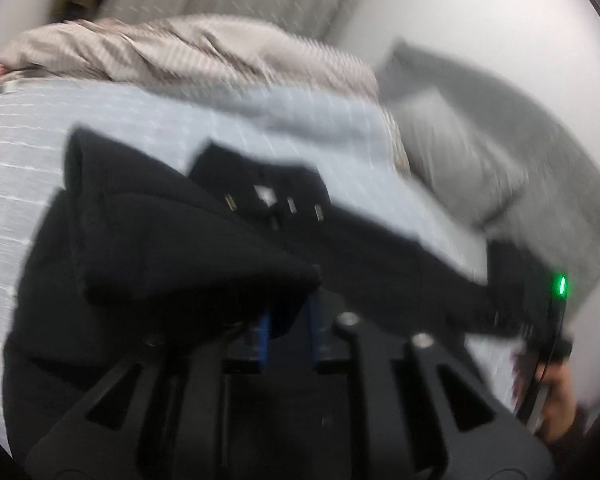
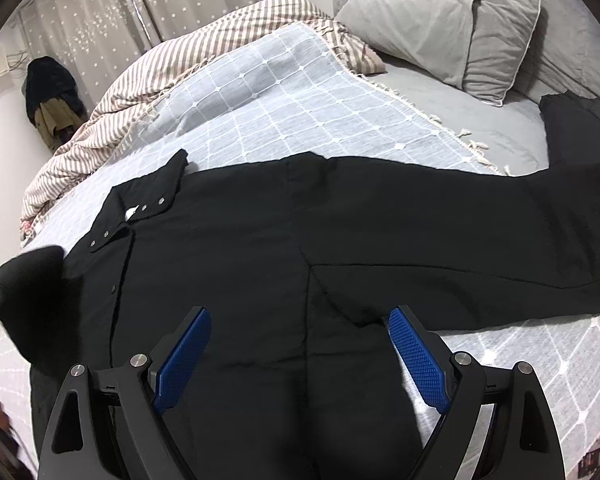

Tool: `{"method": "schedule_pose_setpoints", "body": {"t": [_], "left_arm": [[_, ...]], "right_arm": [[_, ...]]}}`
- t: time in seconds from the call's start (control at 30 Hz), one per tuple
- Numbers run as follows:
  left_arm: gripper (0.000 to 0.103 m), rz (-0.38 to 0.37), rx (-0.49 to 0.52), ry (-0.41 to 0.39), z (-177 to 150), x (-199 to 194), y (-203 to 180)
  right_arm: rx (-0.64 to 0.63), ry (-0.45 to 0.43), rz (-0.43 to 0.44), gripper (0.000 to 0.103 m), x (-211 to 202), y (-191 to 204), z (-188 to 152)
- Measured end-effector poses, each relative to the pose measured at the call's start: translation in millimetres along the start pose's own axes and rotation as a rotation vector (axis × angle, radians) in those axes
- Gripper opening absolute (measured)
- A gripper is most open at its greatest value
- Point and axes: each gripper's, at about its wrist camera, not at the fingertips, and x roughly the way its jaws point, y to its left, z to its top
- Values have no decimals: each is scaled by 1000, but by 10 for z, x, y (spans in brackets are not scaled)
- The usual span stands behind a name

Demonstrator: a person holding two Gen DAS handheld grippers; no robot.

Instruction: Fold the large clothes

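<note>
Bedspread (image 2: 284, 92) under black shirt (image 2: 260, 240), beneath spread right tongs (image 2: 300, 356).

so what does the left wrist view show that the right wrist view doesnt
Only the left wrist view: the left gripper with a fold of black cloth between its blue fingers, and a green light on the other tool.

Only the right wrist view: the right gripper wide open and empty, the shirt's outstretched sleeve, and starred curtains.

Both: the black shirt, checked blanket, striped cover and grey pillow.
</note>
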Motion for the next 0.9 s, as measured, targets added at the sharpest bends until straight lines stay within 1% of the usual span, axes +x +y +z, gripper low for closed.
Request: {"method": "schedule_pose_setpoints", "body": {"t": [0.03,0.07,0.1,0.13,0.2,0.23,0.3,0.37,0.47,0.53,0.6,0.63,0.67,0.7,0.73,0.77,0.8,0.83,0.87,0.9], "left_arm": [[40,-14,38,66,-98,109,-44],[42,-1,71,99,-193,161,-77],[47,18,100,115,-279,169,-85],[58,23,112,119,-311,157,-93],[70,-2,107,116,-366,43,-13],[72,-22,103,116,-373,-17,35],[75,-9,104,103,-352,-109,124],[76,35,93,78,-313,-221,298],[76,139,61,46,-246,-277,629],[76,186,32,23,-276,-319,846],[76,203,-22,1,-325,-326,1061],[76,201,-61,-1,-353,-307,1174],[76,203,-80,6,-344,-253,1236],[75,209,-90,13,-360,-223,1274],[75,219,-88,15,-380,-199,1304],[75,224,-81,12,-398,-193,1309],[75,227,-73,11,-415,-181,1309],[75,229,-66,14,-425,-158,1310],[75,231,-62,20,-433,-137,1315],[75,235,-61,24,-437,-138,1335]], "right_arm": [[-2,6,7,92,24,22,-3],[-2,11,13,92,43,38,-7],[-1,18,21,92,67,64,-13],[-1,23,29,92,86,86,-18],[1,37,55,92,133,161,-32],[3,43,68,92,152,195,-42],[12,62,102,92,207,281,-60],[22,82,145,92,270,377,-72],[27,105,238,92,361,544,-84],[34,112,309,92,444,652,-91],[42,125,363,91,543,748,-113],[43,138,394,91,607,807,-139],[39,155,431,89,681,882,-173],[33,174,456,85,745,948,-203],[19,203,476,78,839,1055,-251],[7,219,484,73,897,1125,-280],[-5,231,493,62,951,1197,-320],[-19,244,504,44,1008,1285,-364],[-40,259,509,32,1069,1373,-406],[-61,272,506,14,1104,1449,-431]]}}
